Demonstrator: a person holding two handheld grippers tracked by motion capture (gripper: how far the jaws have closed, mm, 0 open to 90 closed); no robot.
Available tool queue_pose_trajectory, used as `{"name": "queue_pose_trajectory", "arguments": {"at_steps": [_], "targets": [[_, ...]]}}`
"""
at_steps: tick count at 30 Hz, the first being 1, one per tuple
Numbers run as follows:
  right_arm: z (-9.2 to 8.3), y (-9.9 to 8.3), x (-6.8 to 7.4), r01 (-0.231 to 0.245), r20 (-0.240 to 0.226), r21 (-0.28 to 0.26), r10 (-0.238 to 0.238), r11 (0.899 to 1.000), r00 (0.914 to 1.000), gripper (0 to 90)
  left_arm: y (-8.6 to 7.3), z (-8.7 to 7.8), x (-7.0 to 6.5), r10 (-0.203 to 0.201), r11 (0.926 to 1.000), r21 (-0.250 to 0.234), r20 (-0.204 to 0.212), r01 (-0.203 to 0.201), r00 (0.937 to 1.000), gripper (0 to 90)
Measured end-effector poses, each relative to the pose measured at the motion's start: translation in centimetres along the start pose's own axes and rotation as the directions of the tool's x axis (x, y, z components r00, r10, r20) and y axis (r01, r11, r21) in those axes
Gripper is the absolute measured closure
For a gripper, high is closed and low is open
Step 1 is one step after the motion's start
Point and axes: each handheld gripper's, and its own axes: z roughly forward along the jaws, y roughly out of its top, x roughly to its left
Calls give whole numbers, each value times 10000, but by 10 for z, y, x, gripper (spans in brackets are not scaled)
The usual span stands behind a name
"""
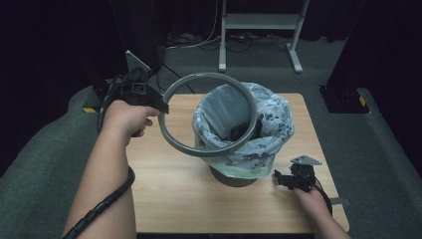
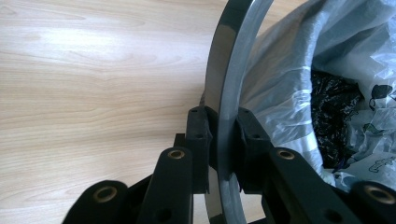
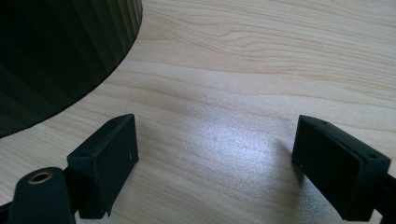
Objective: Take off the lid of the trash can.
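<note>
Nearest the camera, at the lower right of the high view, the right gripper (image 1: 287,179) rests low on the wooden table (image 1: 169,199). Its own view shows the jaws standing wide apart over bare wood with nothing between them, and the dark ribbed wall of the bin (image 3: 56,51) in the upper left of that frame.

Farther in, at the left of the high view, the left gripper (image 1: 161,106) holds the grey ring (image 1: 171,89). Its jaws are closed most of the way and pinch the thin band from both faces, as the left gripper view shows (image 2: 224,140).

The ring hangs tilted, its far side leaning over the mouth of the bin (image 1: 234,177), which is lined with a pale plastic bag (image 1: 271,124) folded over the rim.

The ring looks stiff, light and smooth, probably plastic, so it should keep its shape but could pivot or slip in a one-point pinch. A hold across the flat band suits it. The bag is soft and thin, likely to crumple or snag.
</note>
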Motion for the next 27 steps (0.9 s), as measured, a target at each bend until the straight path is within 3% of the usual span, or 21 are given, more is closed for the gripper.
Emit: {"name": "queue_pose_trajectory", "arguments": {"at_steps": [15, 27], "targets": [[0, 0, 0, -10, -7, 0, 10, 10000, 10000, 139, -10, -25, 45, -632, 9973, -398, -234, 622, 9977, 783], [0, 0, 0, 26, -1, -14, -26, 10000, 10000, 139, -17, -41, 77, -1372, 9889, -669, -676, 1327, 9882, 784]]}}
